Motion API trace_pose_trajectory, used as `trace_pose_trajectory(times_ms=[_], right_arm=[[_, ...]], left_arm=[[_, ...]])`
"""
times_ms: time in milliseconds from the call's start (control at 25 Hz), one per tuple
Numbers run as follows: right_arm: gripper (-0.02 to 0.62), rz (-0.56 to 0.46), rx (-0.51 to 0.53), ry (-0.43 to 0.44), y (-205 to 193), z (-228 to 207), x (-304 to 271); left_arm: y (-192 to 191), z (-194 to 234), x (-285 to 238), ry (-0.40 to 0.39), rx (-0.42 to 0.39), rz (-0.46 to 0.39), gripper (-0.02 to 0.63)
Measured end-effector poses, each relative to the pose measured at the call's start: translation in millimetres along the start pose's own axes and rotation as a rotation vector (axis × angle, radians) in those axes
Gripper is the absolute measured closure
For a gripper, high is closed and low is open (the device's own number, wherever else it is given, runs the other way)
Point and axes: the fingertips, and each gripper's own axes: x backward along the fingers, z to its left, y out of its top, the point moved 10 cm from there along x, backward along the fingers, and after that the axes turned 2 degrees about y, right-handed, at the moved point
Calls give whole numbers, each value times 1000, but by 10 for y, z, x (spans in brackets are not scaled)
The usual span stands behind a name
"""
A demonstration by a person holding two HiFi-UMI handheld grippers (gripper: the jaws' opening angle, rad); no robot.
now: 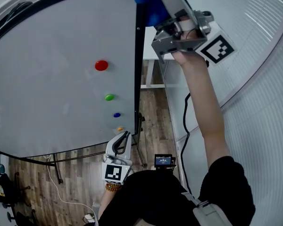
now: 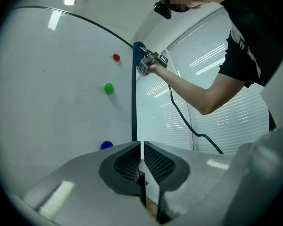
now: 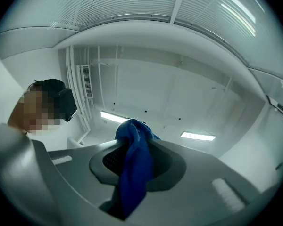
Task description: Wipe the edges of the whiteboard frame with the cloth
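Cloth, blue and bunched, is clamped between the jaws of the right claw, with folds spilling over the jaw tips and hanging back toward the camera. Past it, that claw's view shows only a pale ceiling with strip lights.

In the head view the right claw is raised on an outstretched arm. It holds the cloth against the top of the black frame on the right edge of the whiteboard. The picture's upper border cuts the cloth off, so the exact contact is hard to make out.

The left claw hangs low beside the foot of the same frame edge, jaws drawn almost together with nothing between them. Left of it, coloured magnets dot the board. Below it lies a wooden floor, and to its right are white slatted blinds.
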Motion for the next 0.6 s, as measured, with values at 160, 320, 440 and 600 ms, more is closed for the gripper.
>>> trace_pose_trajectory(times_ms=[160,320,440,600], right_arm=[[492,-22,21,15,17,40,-23],[495,-36,23,19,18,42,-32],[500,-39,26,26,15,42,-23],[505,-23,72,32,41,85,-53]], left_arm=[[-4,26,22,16,-3,2,606],[-56,28,34,19,-4,11,606],[-24,27,10,11,5,15,606],[-6,22,4,-2,2,21,606]])
